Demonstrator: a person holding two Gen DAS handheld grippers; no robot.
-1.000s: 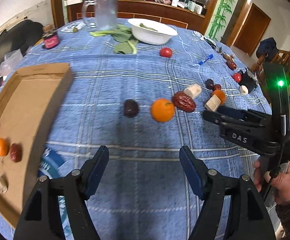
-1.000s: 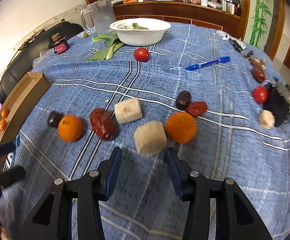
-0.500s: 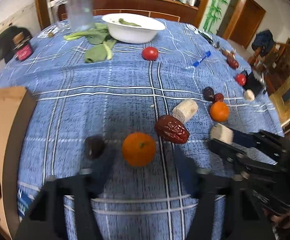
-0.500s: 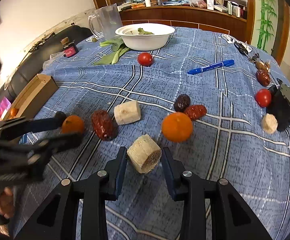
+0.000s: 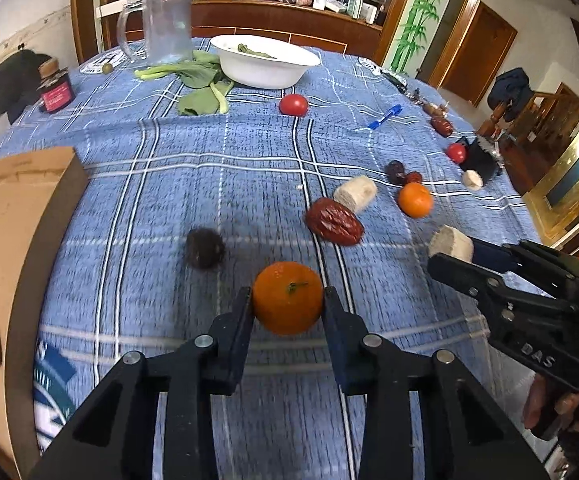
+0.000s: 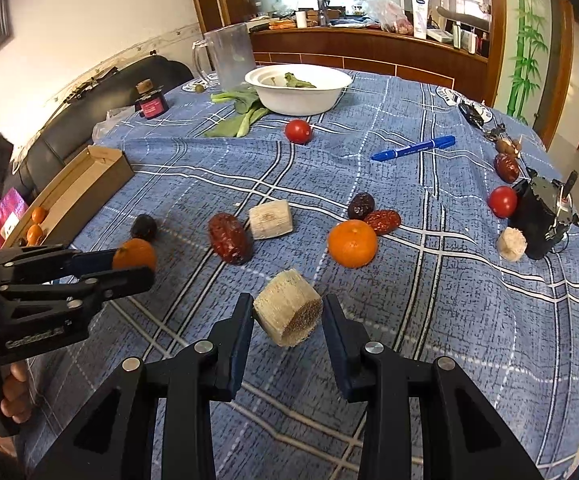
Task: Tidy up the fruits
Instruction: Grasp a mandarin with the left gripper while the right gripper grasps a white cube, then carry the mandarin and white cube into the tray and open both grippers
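A round table under a blue plaid cloth (image 5: 169, 184) is strewn with fruit. The left gripper (image 5: 288, 309) has a small orange mandarin (image 5: 288, 297) with a green stem dot between its two dark pads; the jaws are closing on it and both pads touch its sides. In the right wrist view that same mandarin shows between the black fingers at the left edge. The right gripper (image 6: 288, 312) is clenched on a pale beige cut cylinder of sugarcane (image 6: 288, 307), with a fibrous speckled end facing the camera.

Loose on the cloth lie a wrinkled dark red date (image 6: 229, 237), a second sugarcane piece (image 6: 270, 219) just right of it, a second mandarin (image 6: 352, 243) touching a smaller red date (image 6: 383, 221), and a dark round fruit (image 6: 144, 227) near the left. Farther off sit a red tomato (image 6: 298, 131), a blue marker (image 6: 413, 148), a white bowl (image 6: 298, 90) and leafy greens (image 6: 241, 114). At the far left a shallow cardboard box (image 5: 21, 216) holds more mandarins and dates
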